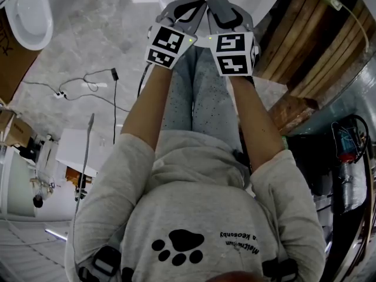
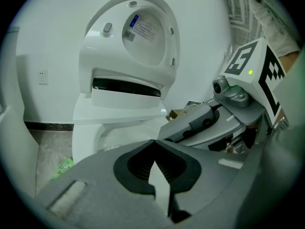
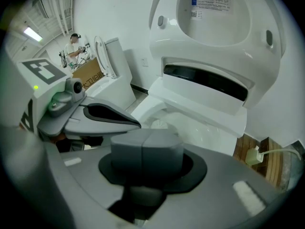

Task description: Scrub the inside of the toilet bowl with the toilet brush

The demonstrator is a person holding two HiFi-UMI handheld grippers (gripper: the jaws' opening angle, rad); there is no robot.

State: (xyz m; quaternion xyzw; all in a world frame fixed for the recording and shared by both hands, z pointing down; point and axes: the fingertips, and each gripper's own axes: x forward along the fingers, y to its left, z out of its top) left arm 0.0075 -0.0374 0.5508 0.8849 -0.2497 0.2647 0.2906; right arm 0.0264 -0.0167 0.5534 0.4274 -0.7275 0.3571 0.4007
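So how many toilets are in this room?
2: the near toilet straight ahead, lid raised; a second toilet to its left by the cardboard box. Others may be hidden.

Grey marbled floor (image 1: 100,34), white wall (image 2: 47,37) with a socket (image 2: 43,77), wooden slats (image 1: 302,40), a cardboard box (image 1: 13,60).

— What's ahead of you?

— My left grey two-jaw gripper (image 1: 189,7) and right grey two-jaw gripper (image 1: 220,6) sit side by side in front of me. The white ceramic toilet (image 2: 126,92) is straight beyond both, its oval lid (image 2: 143,32) raised behind the bowl (image 3: 190,125).

— And around it?

— On its right there's a brown slatted wooden panel (image 1: 305,40) with a small white plug (image 3: 252,155) on it. A green packet (image 2: 62,168) lies on the floor at its left. Farther left stands a second white toilet (image 3: 112,66), with a brown cardboard box (image 3: 88,78) beside it.
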